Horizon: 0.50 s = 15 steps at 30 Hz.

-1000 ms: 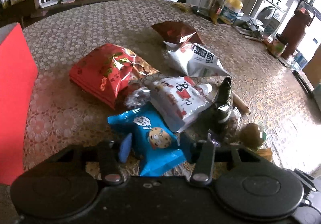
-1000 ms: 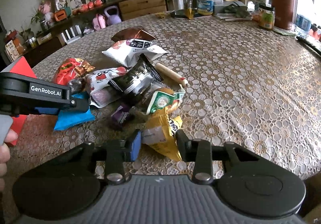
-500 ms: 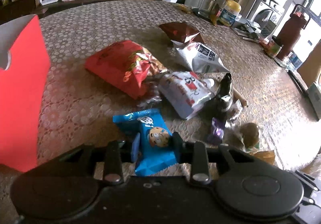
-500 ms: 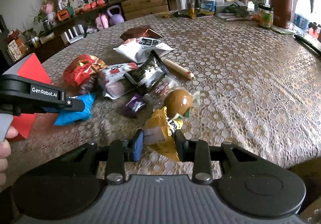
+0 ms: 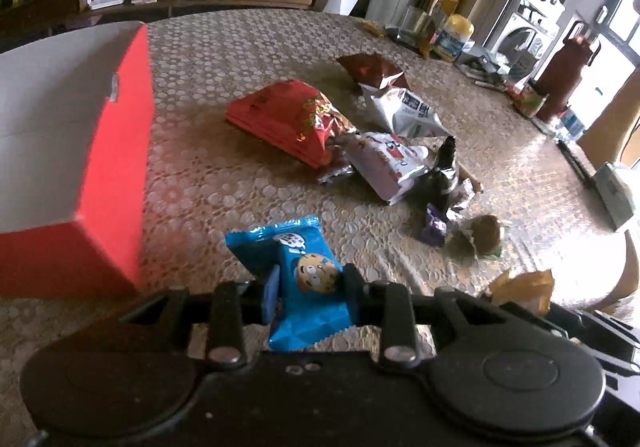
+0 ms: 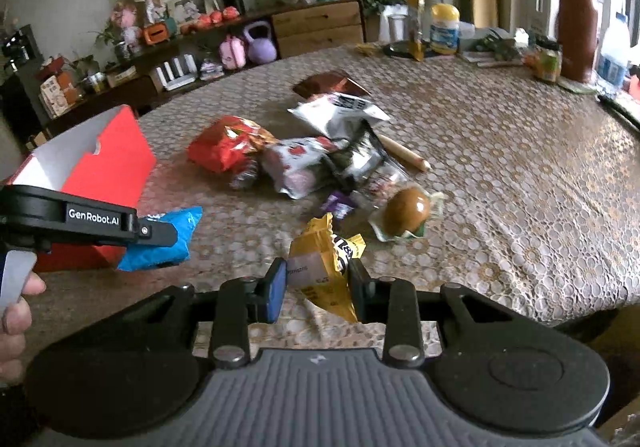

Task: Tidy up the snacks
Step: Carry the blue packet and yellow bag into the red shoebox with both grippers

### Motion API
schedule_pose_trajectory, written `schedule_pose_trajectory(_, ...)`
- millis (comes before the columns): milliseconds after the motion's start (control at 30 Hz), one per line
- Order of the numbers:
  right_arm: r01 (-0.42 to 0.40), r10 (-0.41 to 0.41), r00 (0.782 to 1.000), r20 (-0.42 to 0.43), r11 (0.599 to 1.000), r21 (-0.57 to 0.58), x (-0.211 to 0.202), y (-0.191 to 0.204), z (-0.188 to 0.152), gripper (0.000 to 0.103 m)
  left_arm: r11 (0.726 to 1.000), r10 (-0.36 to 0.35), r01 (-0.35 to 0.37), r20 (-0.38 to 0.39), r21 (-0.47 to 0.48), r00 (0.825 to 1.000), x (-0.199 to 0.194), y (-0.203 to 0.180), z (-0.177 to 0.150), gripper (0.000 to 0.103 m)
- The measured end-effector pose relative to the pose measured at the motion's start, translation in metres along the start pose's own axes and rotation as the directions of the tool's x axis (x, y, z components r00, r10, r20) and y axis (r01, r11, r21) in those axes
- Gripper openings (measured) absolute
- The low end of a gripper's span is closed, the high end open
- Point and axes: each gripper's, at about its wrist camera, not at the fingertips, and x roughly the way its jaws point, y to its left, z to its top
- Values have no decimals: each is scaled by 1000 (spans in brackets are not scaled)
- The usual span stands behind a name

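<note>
My left gripper is shut on a blue cookie packet and holds it above the table, right of the open red box. The packet and left gripper also show in the right wrist view. My right gripper is shut on a yellow snack packet, lifted off the table. A pile of snacks lies in the middle: a red bag, a white bag, a silver bag, a brown bag, a black packet, a purple candy and a round brown snack.
The round table has a lace cloth. A brown thermos, jars and a yellow-lidded tub stand at the far right edge. A shelf with toys and a purple kettlebell is behind the table.
My left gripper closed on the blue cookie packet, lifted it and moved left towards the red box. My right gripper rose and drew back with the yellow packet, away from the pile.
</note>
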Motion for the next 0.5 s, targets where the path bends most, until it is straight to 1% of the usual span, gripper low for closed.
schedule_pose_trajectory(133,-19,19,1000,18,999,-29,-13,17,7,32,1000,-15,15,23,-6,1000,-21,7,-2,30)
schedule_pose_trajectory(267,-33,36,998,41,997,-63,-25,34,16,32,1000,-27,26,57,8,998,-44,12,0,30)
schedule_pose_trajectory(500,-77,84,994,66,991,-108,-36,65,36,32,1000,-27,25,116,19,993,-81,25,9,30)
